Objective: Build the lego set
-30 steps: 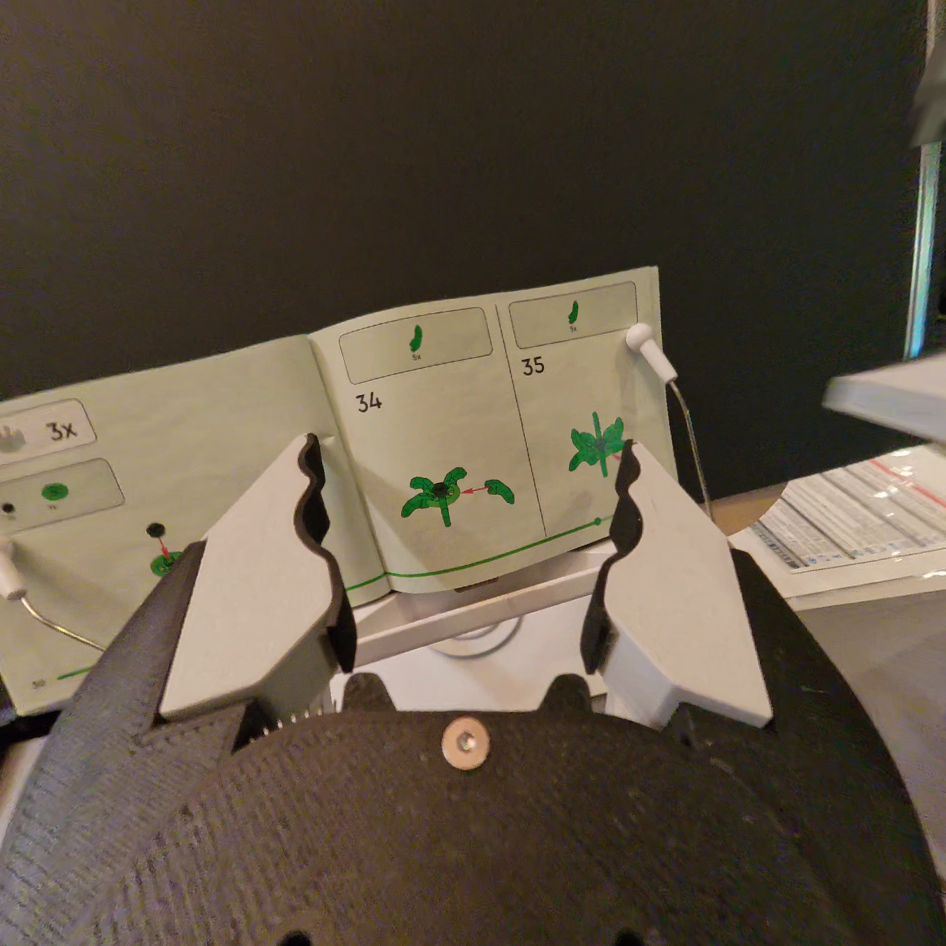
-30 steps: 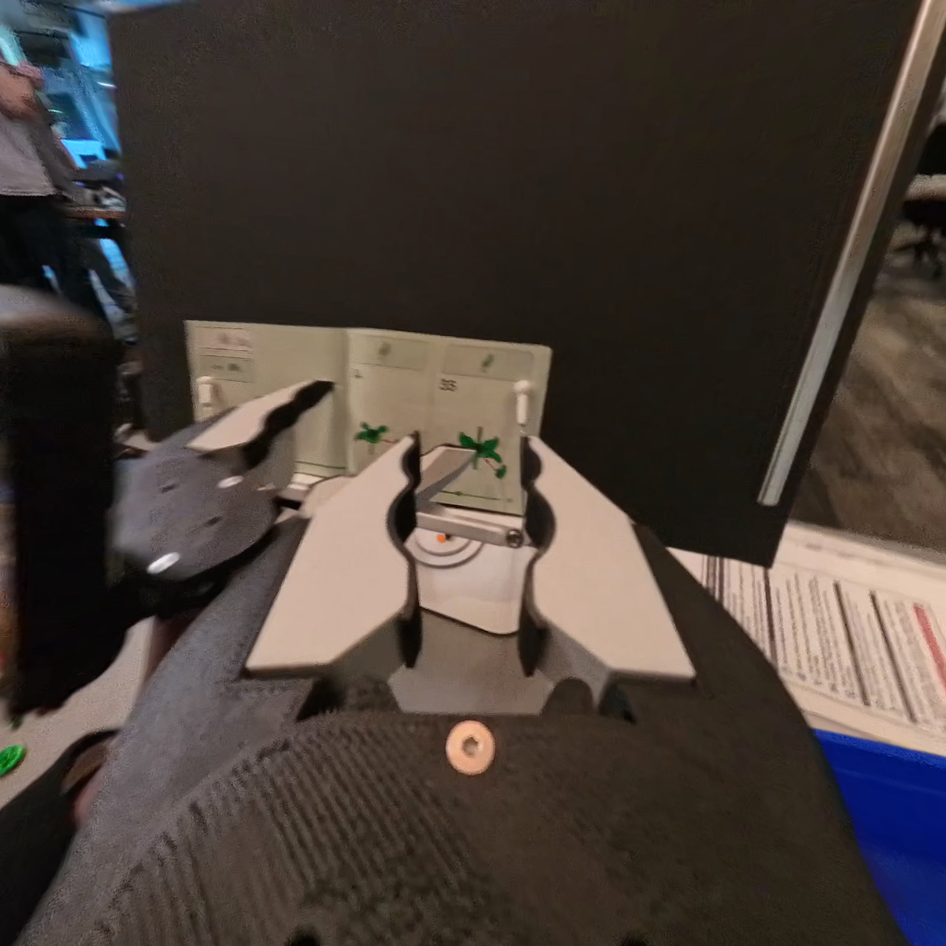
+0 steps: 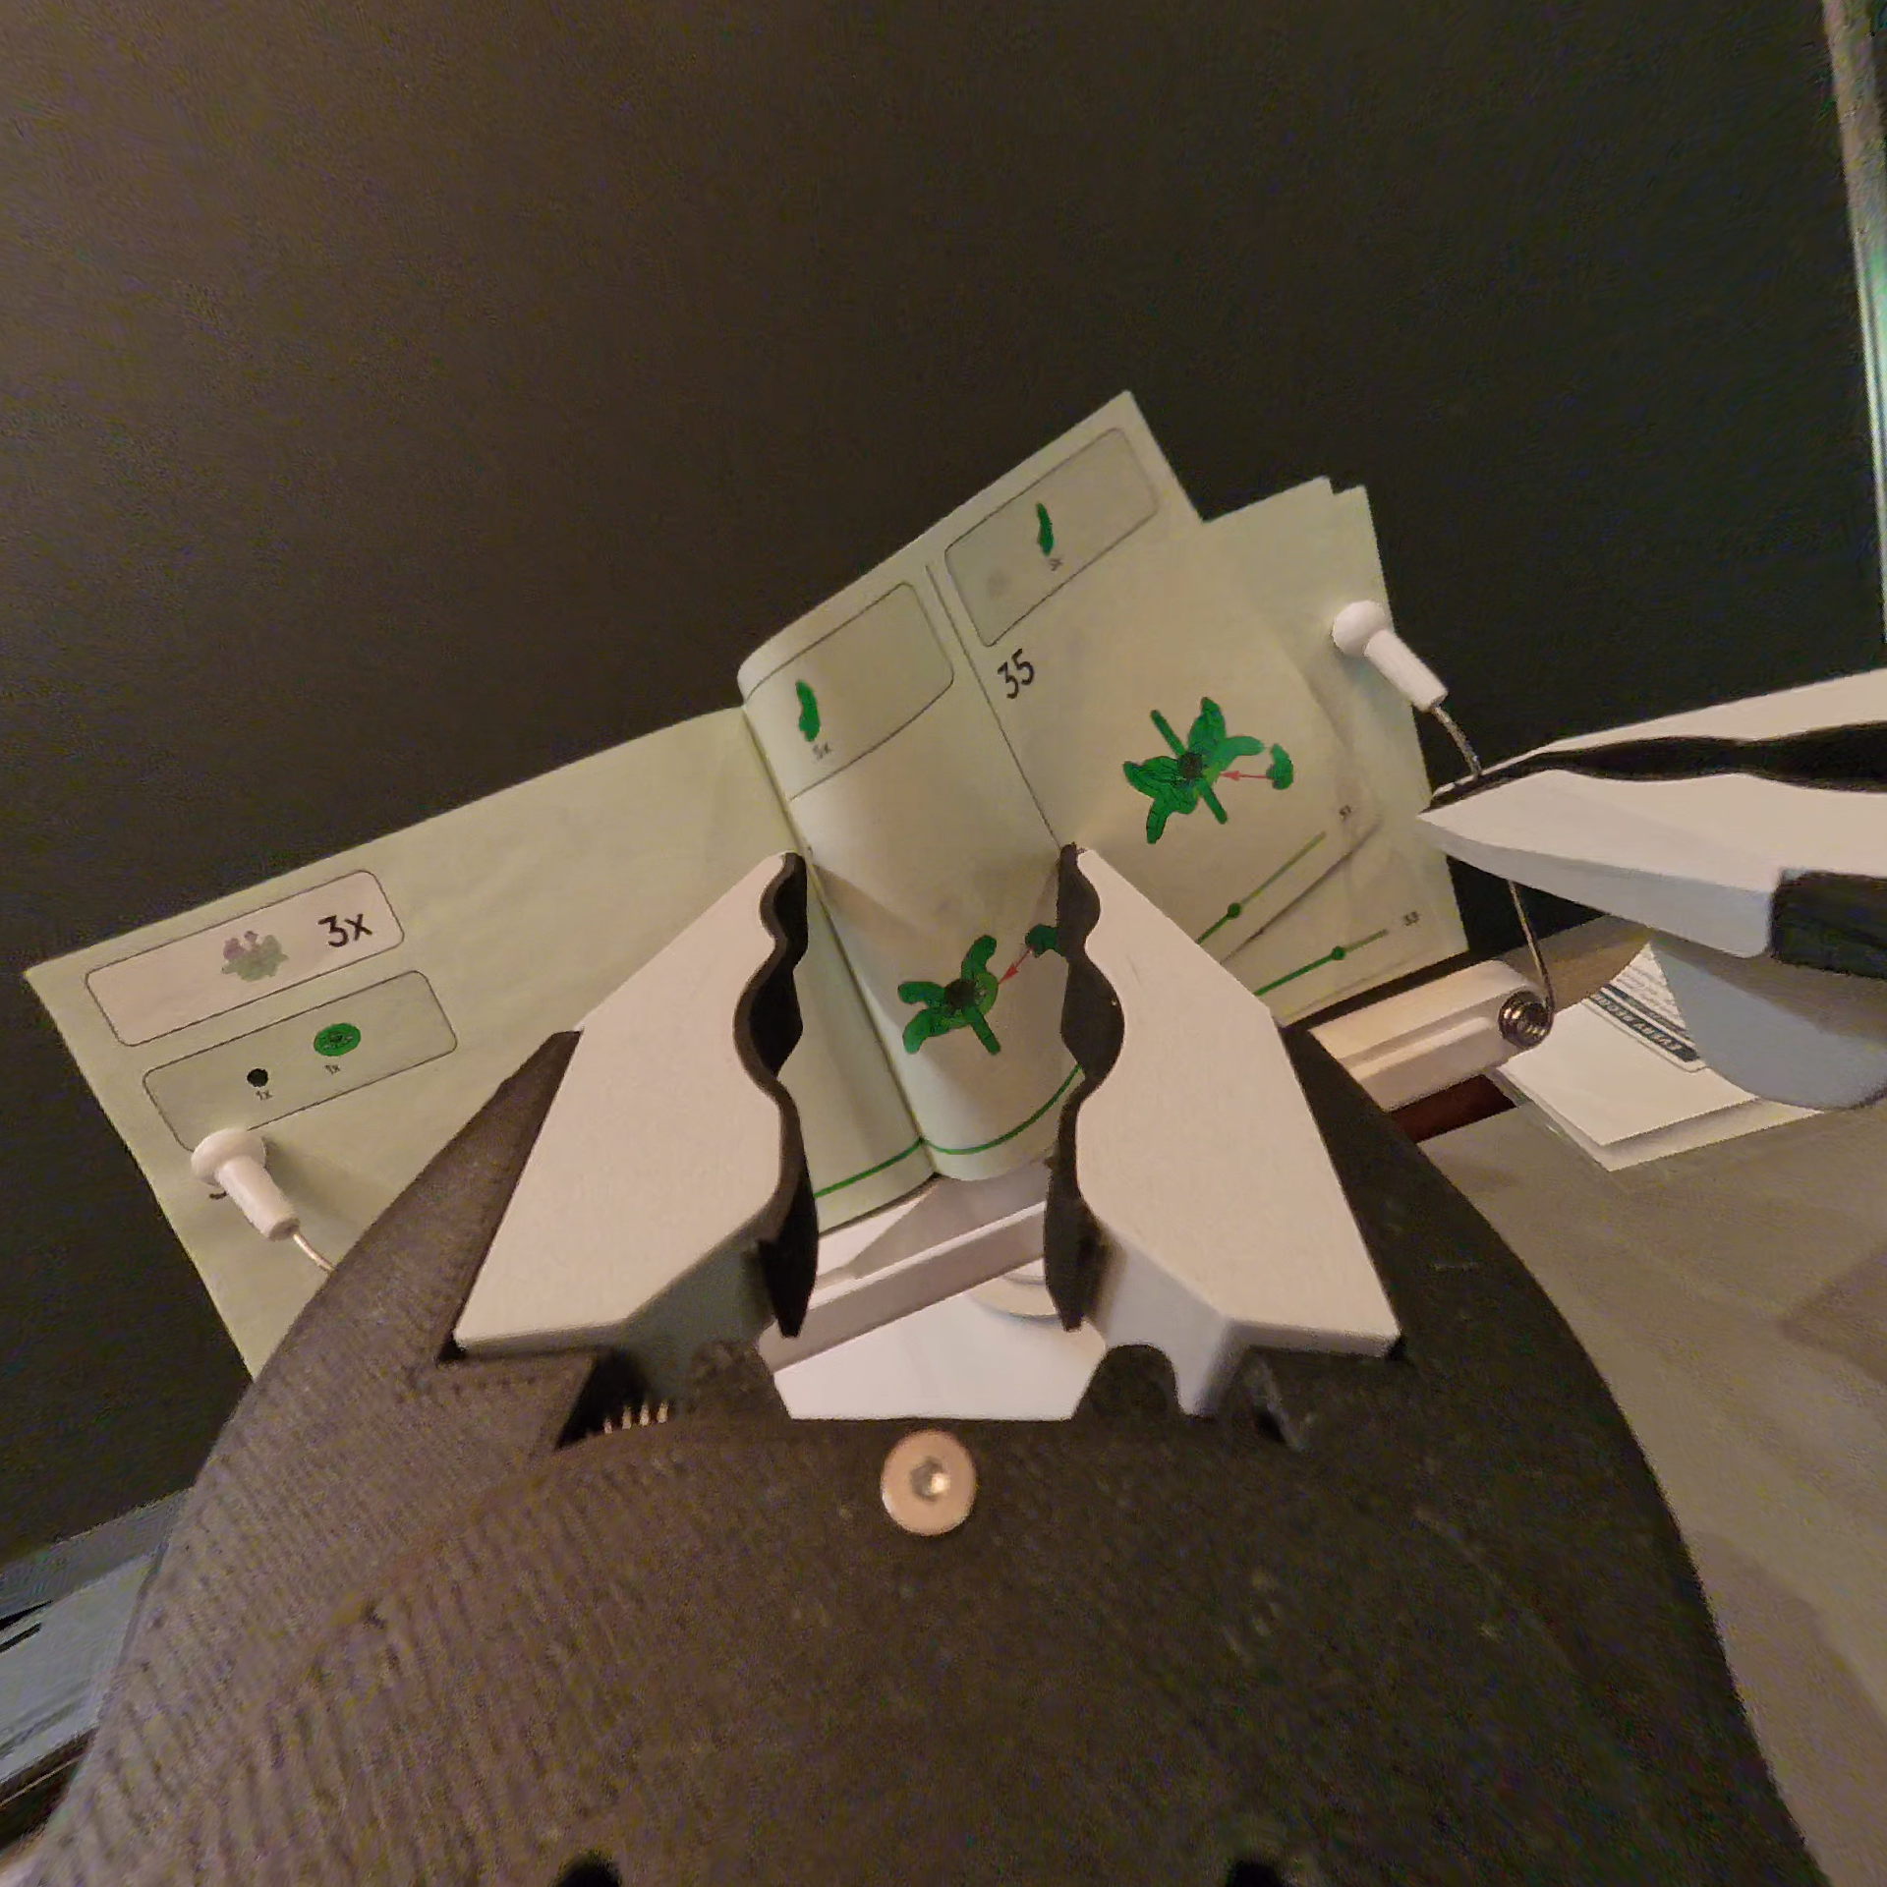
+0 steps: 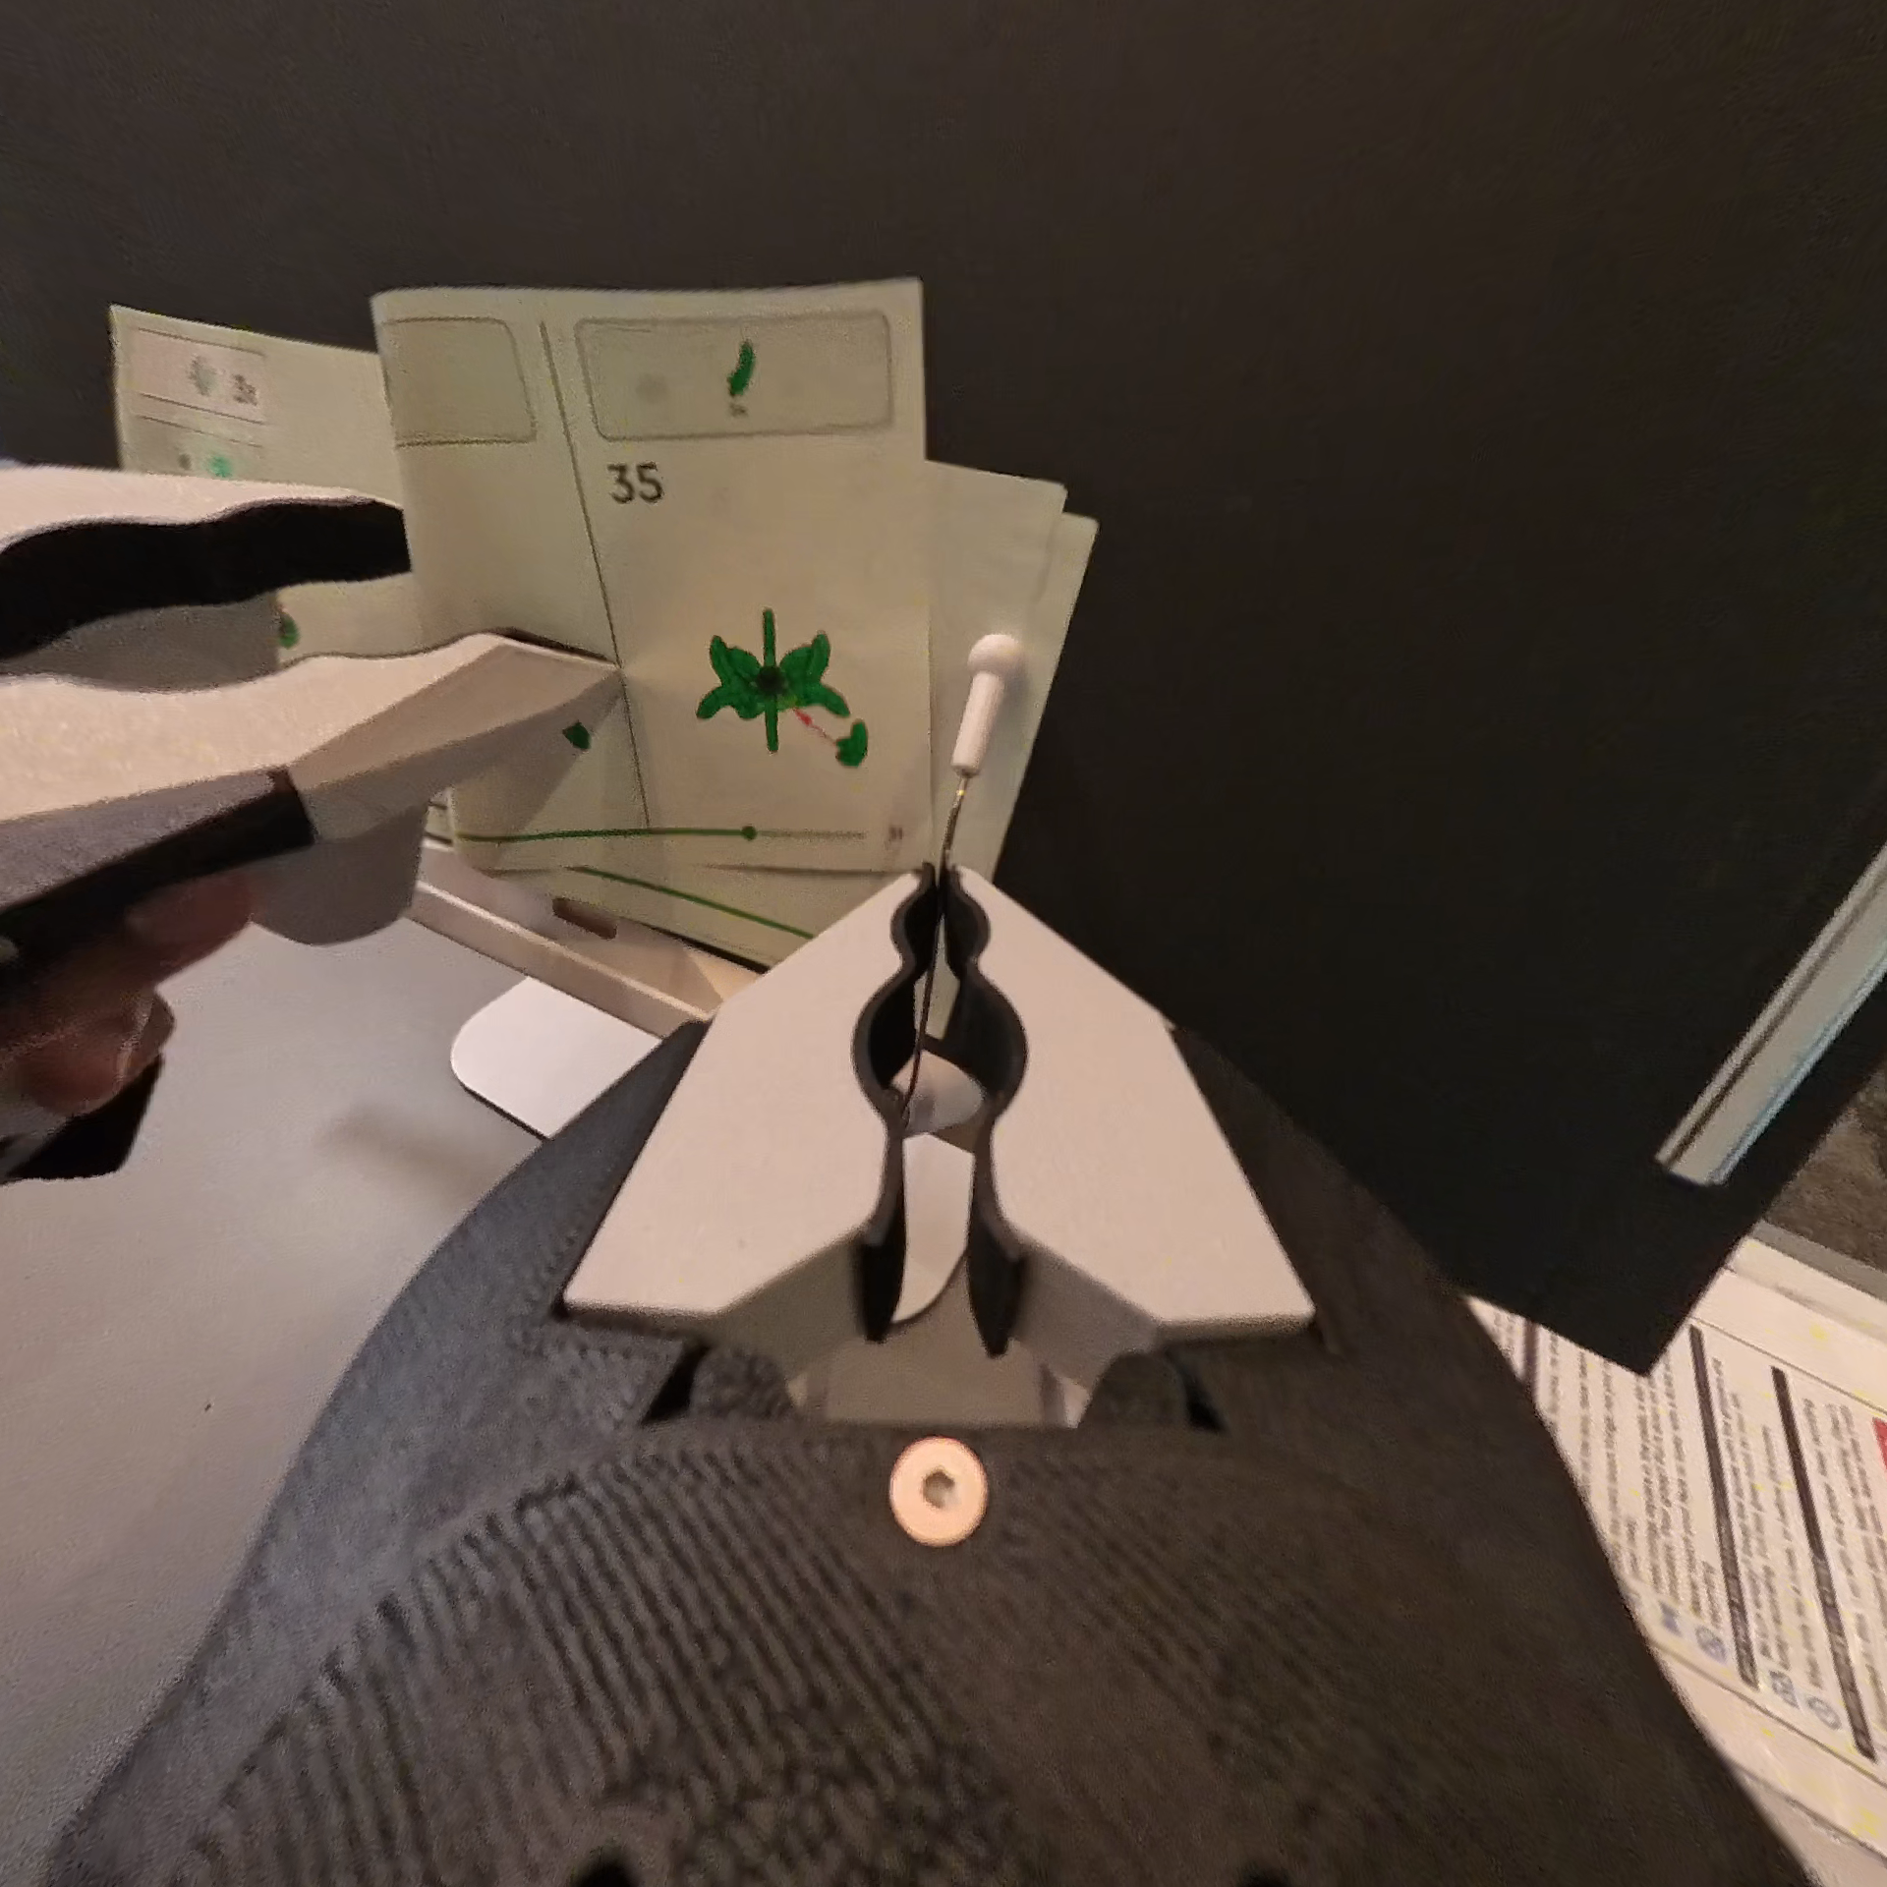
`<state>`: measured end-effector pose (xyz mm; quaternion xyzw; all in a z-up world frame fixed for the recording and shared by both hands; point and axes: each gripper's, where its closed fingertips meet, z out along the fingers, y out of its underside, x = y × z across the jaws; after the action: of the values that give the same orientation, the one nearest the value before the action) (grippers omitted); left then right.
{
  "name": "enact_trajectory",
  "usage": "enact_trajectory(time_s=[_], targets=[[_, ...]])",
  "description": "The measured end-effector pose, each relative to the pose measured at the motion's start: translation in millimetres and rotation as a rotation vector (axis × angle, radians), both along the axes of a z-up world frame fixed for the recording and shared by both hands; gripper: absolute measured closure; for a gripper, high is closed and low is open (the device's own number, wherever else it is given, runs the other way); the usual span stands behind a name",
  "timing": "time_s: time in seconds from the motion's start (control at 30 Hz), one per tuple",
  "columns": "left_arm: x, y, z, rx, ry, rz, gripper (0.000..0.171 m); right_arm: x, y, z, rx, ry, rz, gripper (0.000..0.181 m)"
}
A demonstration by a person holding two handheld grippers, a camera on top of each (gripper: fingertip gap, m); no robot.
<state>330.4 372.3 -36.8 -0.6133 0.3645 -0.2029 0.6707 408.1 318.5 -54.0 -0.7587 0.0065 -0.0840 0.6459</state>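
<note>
A pale green instruction booklet (image 3: 572, 919) stands open on a white book stand (image 3: 919, 1358) against a black panel. Its right-hand page bows outward, with further pages fanned behind it. My left gripper (image 3: 929, 899) is open, its fingertips at that bowed page on either side of the bulge. It also shows in the right wrist view (image 4: 505, 613), reaching in from the left. My right gripper (image 4: 934, 878) is shut on the thin wire of the stand's right page holder (image 4: 985, 694), whose white tip stands off the booklet (image 4: 766, 531). It enters the left wrist view from the right (image 3: 1435, 802).
The left page holder (image 3: 240, 1164) still presses the left page. Printed sheets (image 4: 1736, 1532) lie on the grey table (image 3: 1634, 1327) to the right. A metal post (image 3: 1853, 306) runs up the right edge. A person's hand (image 4: 92, 980) holds the left gripper.
My left gripper came closer to the booklet and its jaws narrowed. My right gripper closed on the right holder's wire. The right page now bows out, with further pages showing behind it.
</note>
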Motion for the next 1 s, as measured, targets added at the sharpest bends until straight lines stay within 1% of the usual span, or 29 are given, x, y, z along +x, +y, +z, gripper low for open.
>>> enact_trajectory(time_s=[0.13,0.27,0.33,0.4,0.43,0.5,0.53,0.57,0.63,0.7,0.77,0.87,0.9,0.93,1.0], targets=[[-3,-1,2,-0.02,0.014,-0.028,0.124,-2,1,0,0.032,-0.034,0.016,0.181],[-15,4,9,-0.027,0.013,-0.02,0.125,-3,2,0,0.017,-0.134,-0.002,0.18],[-23,7,13,-0.075,-0.015,-0.029,0.127,-2,2,0,0.008,-0.164,-0.02,0.18],[-36,15,14,-0.156,-0.038,-0.026,0.125,-2,1,0,0.0,-0.14,-0.035,0.18],[-45,19,15,-0.192,-0.049,-0.023,0.122,-2,0,2,-0.001,-0.123,-0.041,0.173],[-65,29,21,-0.241,-0.093,-0.008,0.114,-9,-4,10,-0.01,-0.109,-0.009,0.138],[-76,32,25,-0.261,-0.123,-0.006,0.114,-15,-7,17,-0.016,-0.112,0.013,0.125],[-85,35,29,-0.282,-0.155,-0.015,0.114,-20,-12,26,-0.008,-0.121,0.027,0.122],[-99,36,38,-0.332,-0.227,-0.053,0.113,-32,-21,48,0.045,-0.151,0.053,0.126],[-108,32,46,-0.377,-0.29,-0.118,0.115,-45,-27,62,0.092,-0.177,0.081,0.133],[-115,30,50,-0.406,-0.32,-0.16,0.115,-59,-28,60,0.081,-0.153,0.121,0.133],[-125,36,42,-0.434,-0.308,-0.143,0.116,-93,-18,42,-0.002,-0.016,0.255,0.127],[-129,42,38,-0.441,-0.301,-0.116,0.116,-104,-14,36,-0.055,-0.009,0.295,0.123],[-132,46,32,-0.451,-0.292,-0.093,0.117,-111,-11,35,-0.108,-0.034,0.317,0.121],[-131,50,16,-0.497,-0.233,-0.074,0.117,-124,-5,44,-0.164,-0.133,0.362,0.119]])
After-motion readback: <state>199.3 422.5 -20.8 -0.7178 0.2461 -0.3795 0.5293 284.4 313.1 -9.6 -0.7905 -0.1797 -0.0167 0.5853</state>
